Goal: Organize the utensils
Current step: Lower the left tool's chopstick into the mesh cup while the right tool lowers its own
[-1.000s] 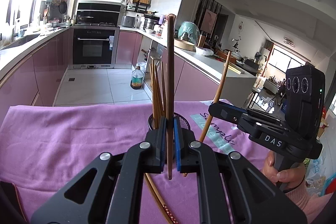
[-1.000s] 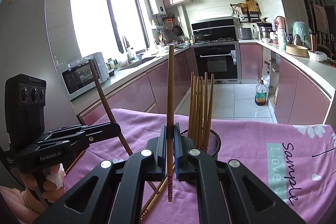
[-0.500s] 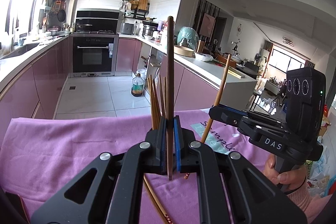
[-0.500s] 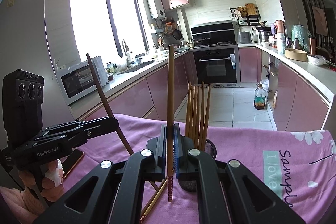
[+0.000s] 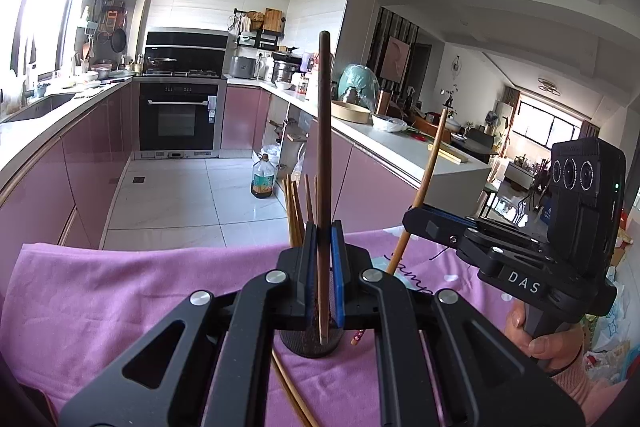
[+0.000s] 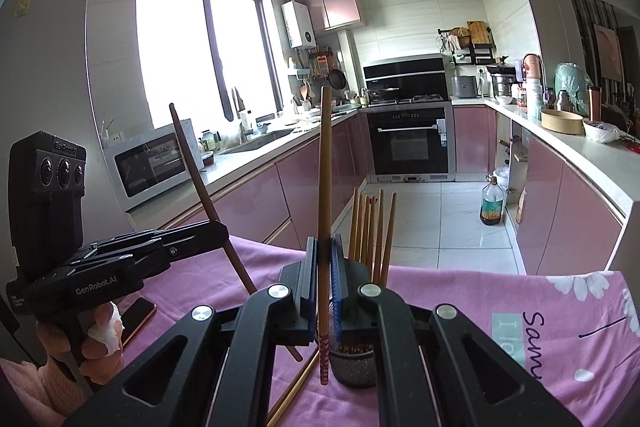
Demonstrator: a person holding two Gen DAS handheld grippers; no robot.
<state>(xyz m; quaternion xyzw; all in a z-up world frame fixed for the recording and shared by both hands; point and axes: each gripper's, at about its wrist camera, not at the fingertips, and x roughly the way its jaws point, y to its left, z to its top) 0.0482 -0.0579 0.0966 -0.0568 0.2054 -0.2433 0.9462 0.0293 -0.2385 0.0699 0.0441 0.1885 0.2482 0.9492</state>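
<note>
Dark chopstick (image 5: 323, 163) upright, left gripper (image 5: 324, 279) | light chopstick (image 6: 324, 211) upright, right gripper (image 6: 323, 281)

The left gripper (image 5: 322, 263) points slightly downward, its blue-padded jaws clamped tight on a dark chopstick (image 5: 323, 163) standing near twelve o'clock. A hand (image 6: 98, 343) wrapped in white tape grips its handle, with a pink sleeve (image 6: 36, 387) behind it. At three o'clock from it, the right gripper (image 6: 323, 279) sits at a like tilt, jaws pinched on a lighter chopstick (image 6: 324, 211), also upright. The right hand (image 5: 548, 339) curls around its grip from below.
</note>
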